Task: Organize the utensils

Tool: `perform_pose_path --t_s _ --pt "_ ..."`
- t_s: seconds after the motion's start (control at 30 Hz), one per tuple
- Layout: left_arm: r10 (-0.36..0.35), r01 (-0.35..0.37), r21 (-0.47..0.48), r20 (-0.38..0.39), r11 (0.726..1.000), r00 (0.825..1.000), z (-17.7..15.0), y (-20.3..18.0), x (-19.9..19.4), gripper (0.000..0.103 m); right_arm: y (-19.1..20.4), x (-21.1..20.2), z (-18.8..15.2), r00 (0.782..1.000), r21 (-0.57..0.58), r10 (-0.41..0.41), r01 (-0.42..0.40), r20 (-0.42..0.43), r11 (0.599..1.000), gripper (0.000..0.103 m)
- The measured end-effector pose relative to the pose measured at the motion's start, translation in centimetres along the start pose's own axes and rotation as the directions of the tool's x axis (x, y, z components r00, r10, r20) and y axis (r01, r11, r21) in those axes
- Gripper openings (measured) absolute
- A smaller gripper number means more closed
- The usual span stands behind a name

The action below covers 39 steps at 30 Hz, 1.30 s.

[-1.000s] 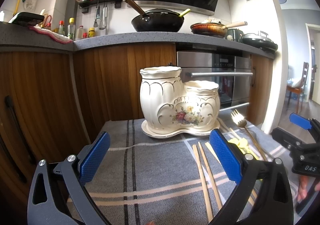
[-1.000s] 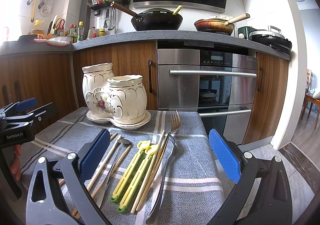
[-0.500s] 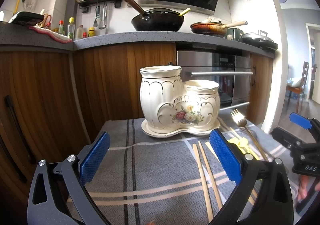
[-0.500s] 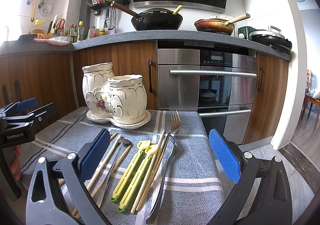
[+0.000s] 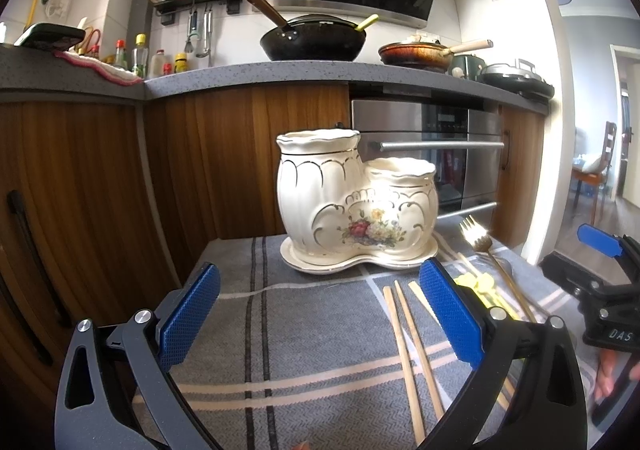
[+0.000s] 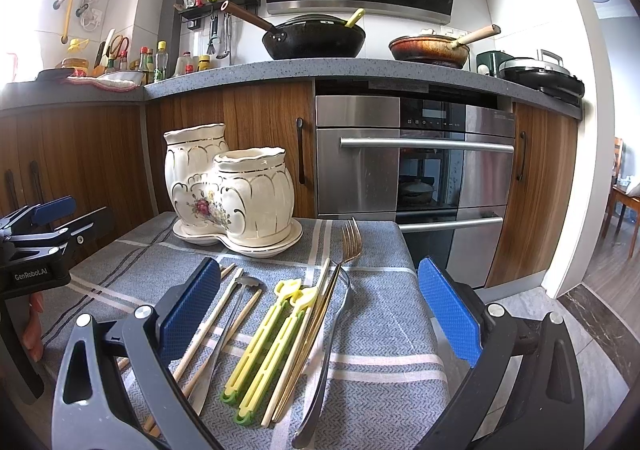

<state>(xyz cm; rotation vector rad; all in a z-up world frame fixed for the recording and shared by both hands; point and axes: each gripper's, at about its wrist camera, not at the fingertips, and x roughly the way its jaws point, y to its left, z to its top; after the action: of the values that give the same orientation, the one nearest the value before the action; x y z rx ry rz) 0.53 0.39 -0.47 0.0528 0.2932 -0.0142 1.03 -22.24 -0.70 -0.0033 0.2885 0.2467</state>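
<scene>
Grey striped cloth (image 6: 384, 334) covers my table, the cream ceramic utensil holder (image 5: 352, 205) at its back. Chopsticks (image 6: 216, 326), yellow-green clips (image 6: 268, 346) and a gold fork (image 6: 344, 250) lie before my right tongs (image 6: 320, 322); left tongs (image 5: 320, 314) too gape wide, empty.

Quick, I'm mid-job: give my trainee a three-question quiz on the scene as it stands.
1. True or false: the holder already has utensils in it.
2. Which lies furthest right on the cloth in the right wrist view: A chopsticks, B yellow clips, C fork?
3. Fill in: both grippers, left and right, are ____.

Key: 1 false; 2 C; 3 open.
</scene>
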Motion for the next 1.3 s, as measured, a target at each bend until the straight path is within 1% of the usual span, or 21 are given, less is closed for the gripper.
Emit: perform_pose_path --t_s 0.3,0.43,0.53,0.6,0.67,0.73,0.83,0.87,0.93,1.0,1.03,1.13,1.17,1.2,1.27,1.3 --pt "-0.003 0.003 0.003 -0.011 1.000 1.000 0.0 -0.1 0.1 0.099 -0.1 0.2 0.1 1.000 -0.001 0.000 0.000 -0.001 1.000 0.098" --pt "-0.017 0.017 -0.001 -0.026 1.000 1.000 0.0 0.0 0.3 0.099 -0.2 0.1 0.0 1.000 0.001 -0.005 0.005 -0.005 1.000 0.098" --pt "-0.043 0.042 -0.012 -0.052 0.999 0.998 0.0 0.1 0.5 0.099 0.0 0.4 0.2 1.000 0.003 -0.004 0.004 -0.012 1.000 0.098" --pt "-0.041 0.041 -0.007 -0.058 0.999 0.997 -0.1 0.0 0.5 0.099 0.0 0.5 0.2 1.000 0.001 -0.003 0.003 -0.015 1.000 0.098" --pt "-0.068 0.068 -0.003 -0.087 0.998 0.994 -0.2 -0.1 0.9 0.099 -0.1 0.7 0.3 1.000 -0.001 -0.002 0.002 -0.015 1.000 0.098" --pt "-0.086 0.086 -0.005 -0.135 0.996 0.987 -0.5 -0.2 1.6 0.099 -0.2 0.6 0.5 1.000 -0.005 -0.001 0.001 -0.021 1.000 0.098" --pt "-0.109 0.111 -0.006 -0.218 0.994 0.970 -0.9 -0.3 2.7 0.099 -0.5 0.6 1.0 0.999 -0.006 0.004 -0.004 -0.042 1.000 0.098" --pt "-0.120 0.122 -0.006 -0.254 0.992 0.960 -0.8 -0.3 3.2 0.099 -0.6 0.6 1.2 0.998 -0.003 0.012 -0.012 -0.055 1.000 0.098" --pt "-0.108 0.117 0.011 -0.301 0.993 0.948 -0.6 -0.4 3.9 0.099 -0.9 0.9 1.8 0.995 -0.004 0.027 -0.028 -0.093 1.000 0.098" --pt "-0.094 0.116 0.044 -0.342 0.992 0.935 -0.3 -0.5 4.4 0.099 -0.9 1.3 2.3 0.991 -0.025 0.022 -0.026 -0.130 0.999 0.098" --pt "-0.095 0.123 0.054 -0.362 0.991 0.927 -0.1 -0.6 4.7 0.099 -0.8 1.7 2.5 0.987 -0.039 0.019 -0.026 -0.160 0.999 0.098" --pt "-0.112 0.162 0.075 -0.448 0.984 0.887 0.3 -1.0 5.7 0.099 -0.8 3.2 3.2 0.964 -0.069 0.008 -0.027 -0.266 0.997 0.098" --pt "-0.104 0.163 0.086 -0.468 0.983 0.878 0.3 -1.2 6.0 0.099 -0.8 3.5 3.3 0.958 -0.068 0.005 -0.026 -0.287 0.997 0.098" --pt "-0.098 0.163 0.095 -0.480 0.982 0.872 0.3 -1.4 6.1 0.099 -0.9 4.0 3.7 0.949 -0.056 0.012 -0.031 -0.314 0.998 0.098" --pt "-0.087 0.164 0.115 -0.493 0.980 0.866 0.2 -1.7 6.4 0.099 -1.1 4.8 4.1 0.936 -0.031 0.025 -0.039 -0.351 0.999 0.095" --pt "-0.078 0.163 0.132 -0.494 0.978 0.866 0.2 -1.9 6.4 0.097 -1.2 5.3 4.1 0.931 -0.026 0.026 -0.038 -0.363 0.999 0.089"
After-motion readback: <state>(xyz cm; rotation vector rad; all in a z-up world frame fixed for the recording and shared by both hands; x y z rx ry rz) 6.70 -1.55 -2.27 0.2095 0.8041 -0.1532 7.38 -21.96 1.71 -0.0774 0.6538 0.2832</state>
